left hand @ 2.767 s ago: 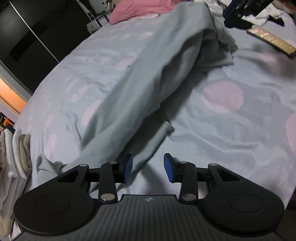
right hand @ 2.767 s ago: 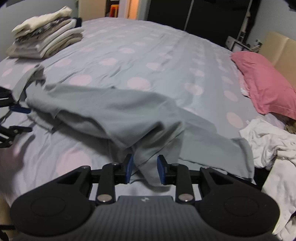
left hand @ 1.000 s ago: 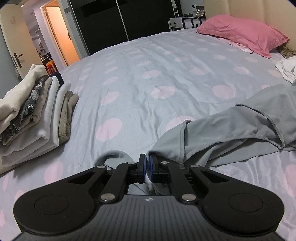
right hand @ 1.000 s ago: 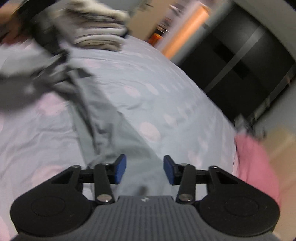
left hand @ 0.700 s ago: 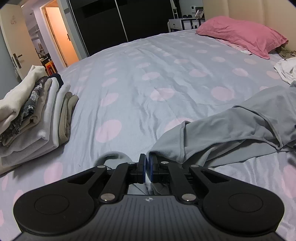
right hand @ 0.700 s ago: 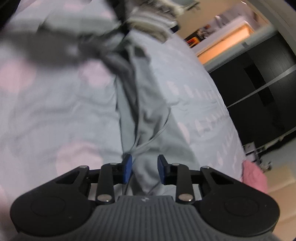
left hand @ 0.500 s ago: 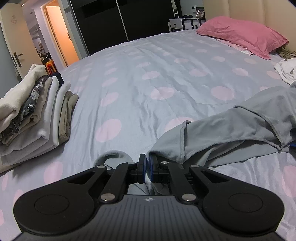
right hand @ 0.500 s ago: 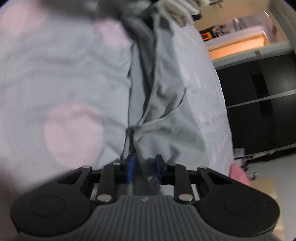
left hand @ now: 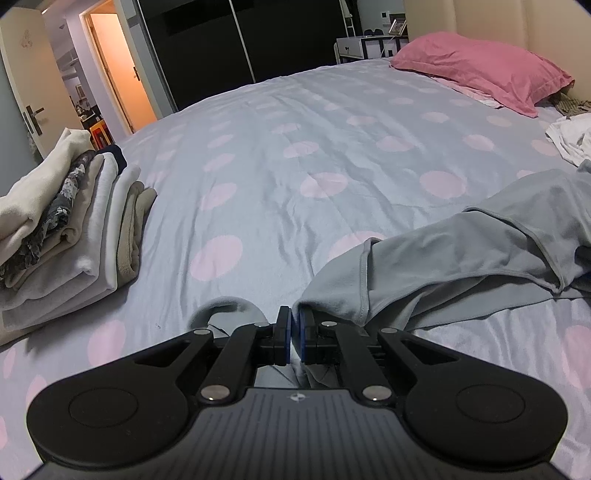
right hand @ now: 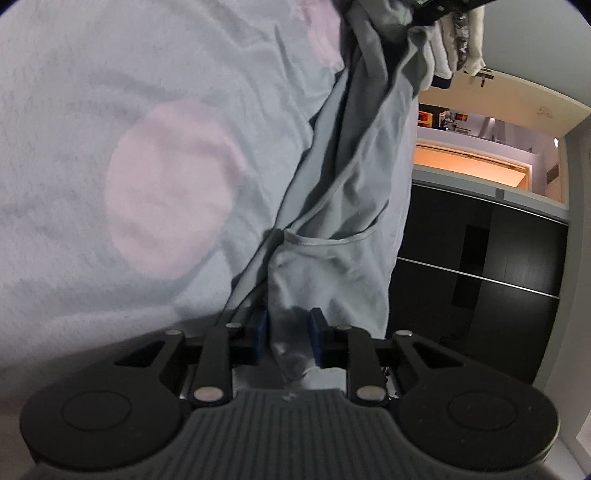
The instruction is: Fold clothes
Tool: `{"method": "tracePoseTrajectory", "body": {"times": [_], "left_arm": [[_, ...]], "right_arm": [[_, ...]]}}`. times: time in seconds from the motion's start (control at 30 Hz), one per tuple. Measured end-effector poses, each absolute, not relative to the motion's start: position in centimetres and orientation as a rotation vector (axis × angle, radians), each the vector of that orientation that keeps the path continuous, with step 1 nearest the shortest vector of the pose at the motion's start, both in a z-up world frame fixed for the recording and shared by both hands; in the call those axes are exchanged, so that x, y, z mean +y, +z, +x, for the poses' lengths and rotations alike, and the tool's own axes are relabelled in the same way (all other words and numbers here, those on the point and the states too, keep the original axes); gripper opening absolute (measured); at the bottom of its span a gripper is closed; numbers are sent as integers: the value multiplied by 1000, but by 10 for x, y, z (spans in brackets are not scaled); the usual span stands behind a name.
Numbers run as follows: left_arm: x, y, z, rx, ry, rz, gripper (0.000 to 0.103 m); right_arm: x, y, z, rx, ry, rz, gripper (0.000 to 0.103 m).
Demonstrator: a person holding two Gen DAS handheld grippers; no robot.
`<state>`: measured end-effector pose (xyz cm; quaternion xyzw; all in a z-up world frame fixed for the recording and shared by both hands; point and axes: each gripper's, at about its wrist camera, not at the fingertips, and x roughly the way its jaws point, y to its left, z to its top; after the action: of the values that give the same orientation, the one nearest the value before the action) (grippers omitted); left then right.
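Observation:
A grey garment (left hand: pixel 461 258) lies crumpled on the bed (left hand: pixel 295 155), stretching from the near middle to the right edge. My left gripper (left hand: pixel 291 334) is shut on one end of it, low over the sheet. In the right wrist view the same grey garment (right hand: pixel 354 192) hangs in a stretched band from the top down into my right gripper (right hand: pixel 288 332), whose blue pads (right hand: pixel 317 332) have closed on a thick fold of the fabric. This view is rolled sideways. The left gripper shows as a dark shape (right hand: pixel 436 11) at the garment's far end.
A stack of folded clothes (left hand: pixel 62 225) sits at the left on the bed. A pink pillow (left hand: pixel 480 70) and a white crumpled garment (left hand: pixel 569 136) are at the far right. Dark wardrobe doors (left hand: pixel 240 44) and an open lit doorway (left hand: pixel 118 85) stand behind.
My right gripper swung and rolled sideways, came down on the garment's far end and narrowed its jaws onto the fabric. My left gripper stayed shut and still.

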<state>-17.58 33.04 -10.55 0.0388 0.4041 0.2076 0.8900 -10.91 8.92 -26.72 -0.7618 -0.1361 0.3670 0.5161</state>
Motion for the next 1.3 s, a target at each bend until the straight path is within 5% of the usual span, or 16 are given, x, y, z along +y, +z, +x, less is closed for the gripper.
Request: {"method": "tracePoseTrajectory", "body": {"times": [0.07,0.4,0.67,0.83,0.9,1.07,1.3], "left_arm": [[330,-106,-177,837,424,88,3],[308,-117,-187,842,354,255,3],[267,-141,-191,840,263,564,42],[240,-171,-194,849,207,788,45],[240,-174,-192,842,235,794,43],[248,-160,-184,786,305,685,13],[250,-116,-189,705,293,496,6]], "right_arm": [[92,-259,-109,-317,882,-1779,6],[105,-169,-84,-110,838,-1214,5],[104,-134,-37,68,733,-990,5],[105,-132,-28,94,722,-961,5],[104,-131,-29,87,721,-962,5],[99,-131,-30,76,708,-957,5],[102,-121,-26,68,682,-944,5]]}}
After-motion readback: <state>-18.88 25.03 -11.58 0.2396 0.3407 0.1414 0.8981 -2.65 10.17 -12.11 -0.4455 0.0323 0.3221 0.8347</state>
